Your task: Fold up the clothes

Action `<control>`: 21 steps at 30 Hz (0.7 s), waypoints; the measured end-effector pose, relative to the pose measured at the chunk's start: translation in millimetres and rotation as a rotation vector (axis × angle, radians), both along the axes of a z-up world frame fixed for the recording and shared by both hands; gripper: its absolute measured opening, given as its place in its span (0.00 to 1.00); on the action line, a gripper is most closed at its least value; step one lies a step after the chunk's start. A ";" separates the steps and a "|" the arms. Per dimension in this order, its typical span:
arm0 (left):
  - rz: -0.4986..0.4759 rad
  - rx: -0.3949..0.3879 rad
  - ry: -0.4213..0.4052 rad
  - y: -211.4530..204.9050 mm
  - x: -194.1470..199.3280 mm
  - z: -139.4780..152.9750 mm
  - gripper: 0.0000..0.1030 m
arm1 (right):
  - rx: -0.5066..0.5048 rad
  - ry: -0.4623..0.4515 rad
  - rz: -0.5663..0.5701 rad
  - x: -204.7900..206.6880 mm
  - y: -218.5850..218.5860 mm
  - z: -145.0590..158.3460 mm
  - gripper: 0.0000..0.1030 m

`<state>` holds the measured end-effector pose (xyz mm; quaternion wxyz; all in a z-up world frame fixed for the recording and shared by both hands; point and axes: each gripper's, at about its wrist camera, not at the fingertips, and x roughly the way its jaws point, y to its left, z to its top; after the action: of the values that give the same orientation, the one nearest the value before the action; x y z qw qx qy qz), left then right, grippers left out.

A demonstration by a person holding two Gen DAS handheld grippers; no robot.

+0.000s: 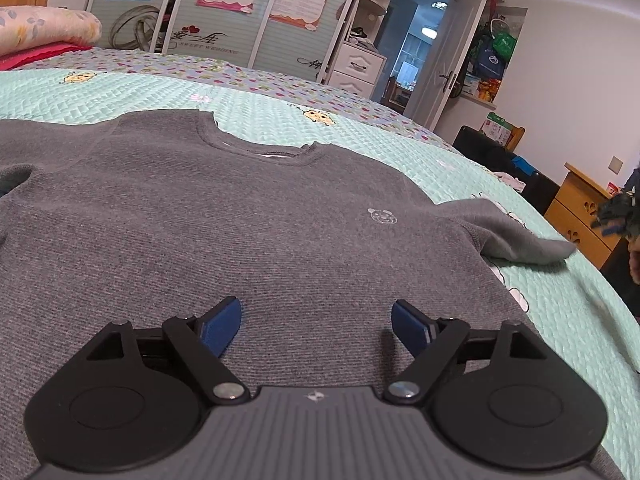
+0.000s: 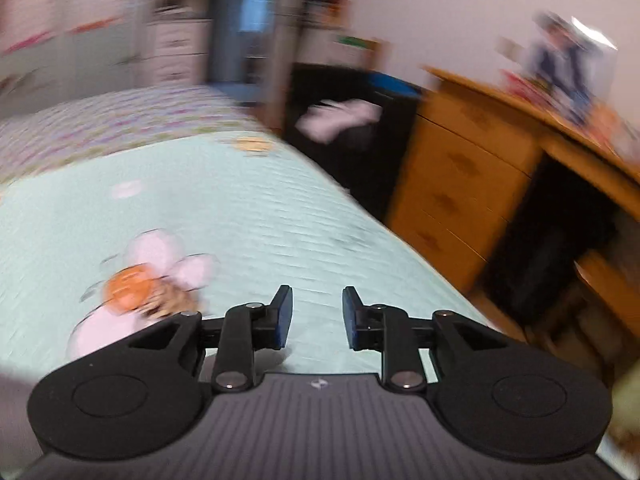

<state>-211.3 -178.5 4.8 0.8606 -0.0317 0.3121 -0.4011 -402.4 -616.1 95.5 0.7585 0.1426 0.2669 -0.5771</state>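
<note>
A grey sweater (image 1: 240, 220) lay flat on the bed (image 1: 560, 300). The left gripper (image 1: 316, 316) hung wide open over it, empty; the right gripper (image 2: 316, 312), partly open and empty, was over the bed's edge.

Grey sweater (image 1: 240, 220) on quilted bed (image 1: 360, 128)

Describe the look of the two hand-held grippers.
Both match. The left hand-held gripper has a grey ribbed body with a small logo, two round black discs at its sides, black linkage arms with silver pivot bolts, and blue pads. The right hand-held gripper is built the same. No cables or sleeves show.
</note>
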 end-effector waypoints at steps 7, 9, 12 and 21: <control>-0.009 -0.007 0.004 -0.3 0.1 -0.4 0.86 | 0.370 -0.638 -0.008 -78.3 -2.8 -55.8 0.33; -0.011 -0.004 0.002 -1.0 -0.4 -0.5 0.87 | 0.452 -0.754 -0.005 -90.1 -0.5 -76.1 0.33; -0.013 0.001 -0.002 -2.0 -0.8 -0.5 0.87 | 0.520 -0.864 -0.026 -90.3 -2.6 -96.9 0.44; -0.020 -0.010 0.005 -1.6 0.3 -1.3 0.89 | 0.437 -0.853 0.087 -43.8 -5.4 -73.0 0.05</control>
<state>-211.0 -180.1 3.5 0.8555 -0.0338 0.3126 -0.4113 -446.2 -621.5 22.5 0.7761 0.5113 0.0527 -0.3653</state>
